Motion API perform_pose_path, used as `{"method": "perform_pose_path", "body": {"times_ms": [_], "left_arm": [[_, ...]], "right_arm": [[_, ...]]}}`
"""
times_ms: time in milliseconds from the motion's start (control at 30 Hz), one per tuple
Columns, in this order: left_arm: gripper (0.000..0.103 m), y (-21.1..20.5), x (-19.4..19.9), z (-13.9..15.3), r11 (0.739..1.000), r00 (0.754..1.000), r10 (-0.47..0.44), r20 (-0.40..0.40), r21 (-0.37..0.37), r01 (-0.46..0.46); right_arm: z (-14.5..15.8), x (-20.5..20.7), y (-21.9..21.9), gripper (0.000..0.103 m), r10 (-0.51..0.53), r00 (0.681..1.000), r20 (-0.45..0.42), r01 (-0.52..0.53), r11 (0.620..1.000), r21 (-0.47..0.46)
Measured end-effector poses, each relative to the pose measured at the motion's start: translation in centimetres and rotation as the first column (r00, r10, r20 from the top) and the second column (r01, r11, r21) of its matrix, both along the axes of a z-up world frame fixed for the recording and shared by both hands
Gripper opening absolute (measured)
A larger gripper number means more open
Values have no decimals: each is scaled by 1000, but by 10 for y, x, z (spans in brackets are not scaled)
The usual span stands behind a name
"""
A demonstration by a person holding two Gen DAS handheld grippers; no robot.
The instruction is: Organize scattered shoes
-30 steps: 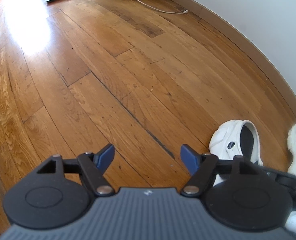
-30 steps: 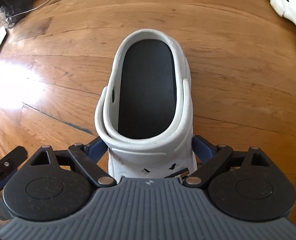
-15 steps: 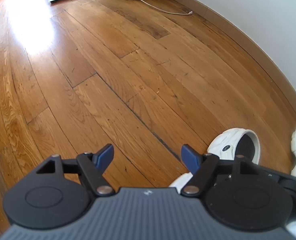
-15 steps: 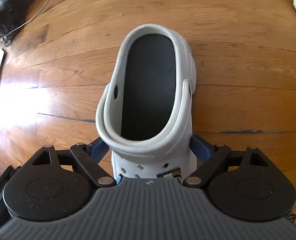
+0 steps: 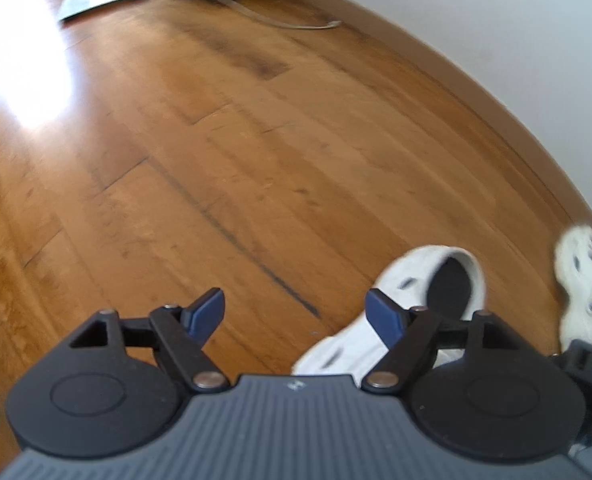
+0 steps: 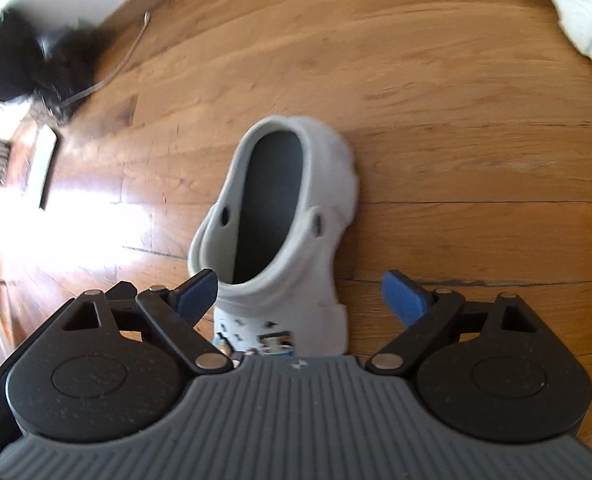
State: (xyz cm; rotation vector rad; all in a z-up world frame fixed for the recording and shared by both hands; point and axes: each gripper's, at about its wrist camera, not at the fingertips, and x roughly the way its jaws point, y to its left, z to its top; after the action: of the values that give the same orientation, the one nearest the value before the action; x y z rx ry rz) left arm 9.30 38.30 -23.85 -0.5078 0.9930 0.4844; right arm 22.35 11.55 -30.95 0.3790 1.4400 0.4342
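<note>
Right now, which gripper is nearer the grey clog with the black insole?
Right. The right gripper stands open over the grey clog, its toe between the jaws. The left gripper hangs beside it, over bare floor.

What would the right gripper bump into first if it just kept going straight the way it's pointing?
Most likely the white clog. It lies straight ahead of the open right gripper, toe end nearest, between the line of its fingers. Depth is hard to judge here, so the floor beside it might come first.

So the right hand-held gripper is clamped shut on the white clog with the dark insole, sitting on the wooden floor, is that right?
Not quite. The right hand-held gripper is open, not clamped: the right wrist view shows its blue pads standing clear of the white clog. The clog does have a dark insole and sits on the wooden floor.
</note>
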Motion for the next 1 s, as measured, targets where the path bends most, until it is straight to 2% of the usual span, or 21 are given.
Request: {"method": "perform_pose_path", "body": {"times_ms": [100,267,367,433,500,533,567,633,733,800,833,933,1000], "left_arm": [[88,-19,6,6,996,995,-90,38,13,89],[88,-49,15,14,974,968,-228,107,24,227],[88,-74,25,20,945,934,-327,142,51,323],[88,-89,31,24,924,910,-383,157,65,377],[88,-100,36,25,906,891,-424,164,74,418],[88,-106,39,26,894,879,-447,163,80,440],[88,-115,43,27,876,861,-483,161,94,474],[88,-133,50,29,838,825,-546,145,118,533],[88,-157,59,29,774,767,-632,113,142,617],[88,-171,68,30,733,730,-678,88,156,662],[88,-178,72,30,712,711,-699,75,164,682],[88,-202,94,33,654,659,-751,42,187,733],[88,-215,110,36,633,639,-768,42,198,748]], "right_arm": [[3,0,-26,91,-9,1000,25,10,1000,-24],[16,-14,-85,91,20,999,45,-13,988,-156],[47,-32,-132,91,74,997,21,-67,972,-227],[66,-36,-149,91,91,996,24,-83,967,-239],[107,-36,-182,91,84,995,46,-70,967,-247],[134,-33,-204,92,36,997,65,-19,970,-242],[157,-31,-223,92,-5,997,80,24,971,-238],[181,-30,-248,96,-77,992,100,98,971,-220],[248,-34,-303,100,-225,958,175,256,950,-178],[271,-42,-323,102,-236,944,229,280,943,-181],[273,-44,-325,102,-239,940,242,286,941,-181],[279,-48,-347,102,-279,899,338,350,921,-170],[267,-41,-353,102,-313,916,250,358,920,-157]]}}
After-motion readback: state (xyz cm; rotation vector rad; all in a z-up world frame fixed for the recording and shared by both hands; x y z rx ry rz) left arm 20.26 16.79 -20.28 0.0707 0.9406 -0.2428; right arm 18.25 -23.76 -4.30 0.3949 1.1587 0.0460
